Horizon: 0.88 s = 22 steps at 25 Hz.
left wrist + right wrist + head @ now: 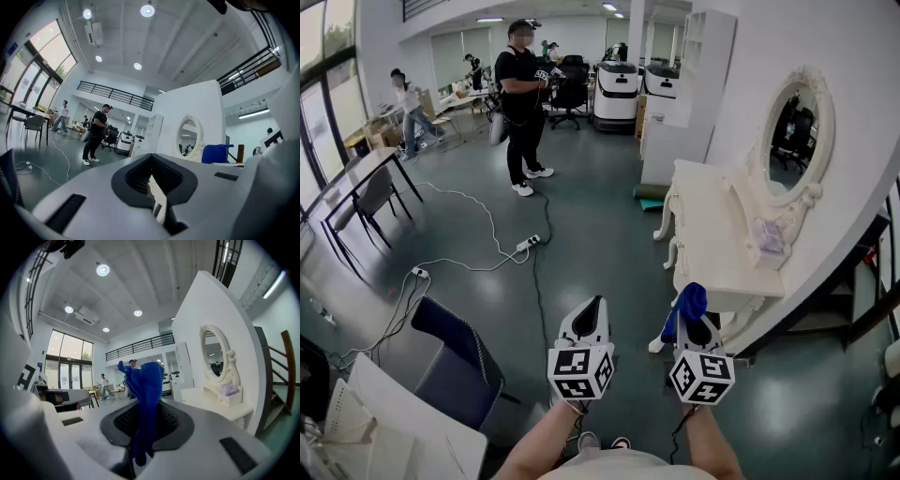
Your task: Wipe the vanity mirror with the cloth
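Observation:
An oval vanity mirror [794, 131] in an ornate white frame stands on a white dressing table [712, 234] against the right wall; the same mirror [215, 354] shows in the right gripper view and, small, as the mirror [189, 137] in the left gripper view. My right gripper [698, 323] is shut on a blue cloth [687, 307] that sticks up from its jaws, a cloth [143, 394] filling the middle of the right gripper view. My left gripper [591, 319] is shut with nothing in it, held beside the right one over the floor, short of the table.
A small pale box [768, 237] sits on the table below the mirror. A person in black [523, 103] stands farther down the room. Cables and power strips [528, 243] trail over the green floor. A dark chair [455, 361] and a desk [356, 183] are at the left.

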Motion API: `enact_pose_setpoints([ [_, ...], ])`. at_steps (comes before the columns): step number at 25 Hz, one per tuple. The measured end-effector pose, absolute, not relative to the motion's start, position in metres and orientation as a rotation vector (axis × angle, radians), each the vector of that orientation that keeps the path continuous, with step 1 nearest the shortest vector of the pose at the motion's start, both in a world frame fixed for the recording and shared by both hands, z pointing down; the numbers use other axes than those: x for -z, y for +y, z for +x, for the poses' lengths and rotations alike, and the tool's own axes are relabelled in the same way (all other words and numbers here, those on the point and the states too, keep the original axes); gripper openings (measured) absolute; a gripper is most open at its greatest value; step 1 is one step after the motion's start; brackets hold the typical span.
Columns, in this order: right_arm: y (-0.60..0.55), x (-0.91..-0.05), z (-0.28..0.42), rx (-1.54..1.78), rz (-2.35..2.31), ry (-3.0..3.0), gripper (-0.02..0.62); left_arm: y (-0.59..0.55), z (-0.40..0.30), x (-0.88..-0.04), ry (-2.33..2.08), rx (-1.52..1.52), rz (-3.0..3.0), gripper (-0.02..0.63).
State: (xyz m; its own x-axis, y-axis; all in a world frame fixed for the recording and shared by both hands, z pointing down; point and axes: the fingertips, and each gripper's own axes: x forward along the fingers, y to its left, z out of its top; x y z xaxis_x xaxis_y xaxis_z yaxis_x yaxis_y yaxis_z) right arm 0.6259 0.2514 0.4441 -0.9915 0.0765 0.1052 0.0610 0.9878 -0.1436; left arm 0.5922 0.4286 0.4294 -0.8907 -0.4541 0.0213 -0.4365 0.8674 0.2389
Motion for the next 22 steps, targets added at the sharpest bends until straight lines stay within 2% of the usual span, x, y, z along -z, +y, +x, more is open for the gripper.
enact_pose_setpoints([
  [22, 0.262, -0.475, 0.593, -0.319, 0.07, -2.952, 0.064, 0.467, 0.545, -0.449, -2.921, 0.323, 0.764, 0.005],
])
